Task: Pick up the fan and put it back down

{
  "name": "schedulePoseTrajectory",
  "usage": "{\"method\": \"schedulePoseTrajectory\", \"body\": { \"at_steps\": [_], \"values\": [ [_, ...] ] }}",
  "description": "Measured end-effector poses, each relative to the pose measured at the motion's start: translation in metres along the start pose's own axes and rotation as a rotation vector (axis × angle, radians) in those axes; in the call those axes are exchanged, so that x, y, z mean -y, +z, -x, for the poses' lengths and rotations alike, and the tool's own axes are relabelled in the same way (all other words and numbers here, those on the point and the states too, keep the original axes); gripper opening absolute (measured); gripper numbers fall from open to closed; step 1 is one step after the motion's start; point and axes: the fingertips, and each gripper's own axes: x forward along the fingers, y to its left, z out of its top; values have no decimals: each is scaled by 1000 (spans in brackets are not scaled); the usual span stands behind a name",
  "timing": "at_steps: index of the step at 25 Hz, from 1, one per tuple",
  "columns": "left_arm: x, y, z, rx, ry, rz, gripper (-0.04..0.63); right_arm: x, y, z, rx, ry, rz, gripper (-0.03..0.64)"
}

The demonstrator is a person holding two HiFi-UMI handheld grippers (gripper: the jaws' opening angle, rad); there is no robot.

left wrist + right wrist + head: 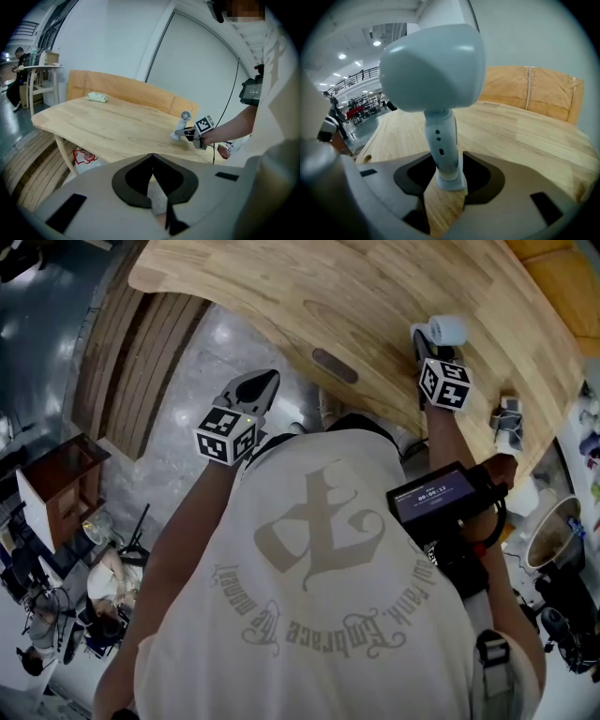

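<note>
A small white fan (441, 331) stands upright on its base on the wooden table (375, 296), near the front edge. My right gripper (429, 341) reaches to it from the near side. In the right gripper view the fan's stem (442, 140) rises between the jaws of the right gripper (447, 161), and a thin gap shows beside the stem, so the gripper is open around it. The fan's rounded head (431, 65) fills the upper view. My left gripper (265, 382) hangs off the table's edge, shut and empty (152, 157). From there I see the fan (184, 123) and the right gripper (190, 133).
A pale green packet (97, 97) lies at the table's far side. A red and white bag (83, 157) sits on the floor under the table. A small grey object (507, 420) rests near the table's right end. Wooden slats (141, 352) run beside the table.
</note>
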Motion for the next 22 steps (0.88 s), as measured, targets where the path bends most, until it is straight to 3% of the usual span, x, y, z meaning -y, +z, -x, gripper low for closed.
{"method": "schedulePoseTrajectory", "body": {
  "at_steps": [11,22],
  "values": [
    [13,-5,-3,-7,-34,-18,11,4,-11,20,27,-26,-38,184],
    [23,1,19,56,-108,-72,11,-17,-12,72,28,-83,-46,183]
  ]
}}
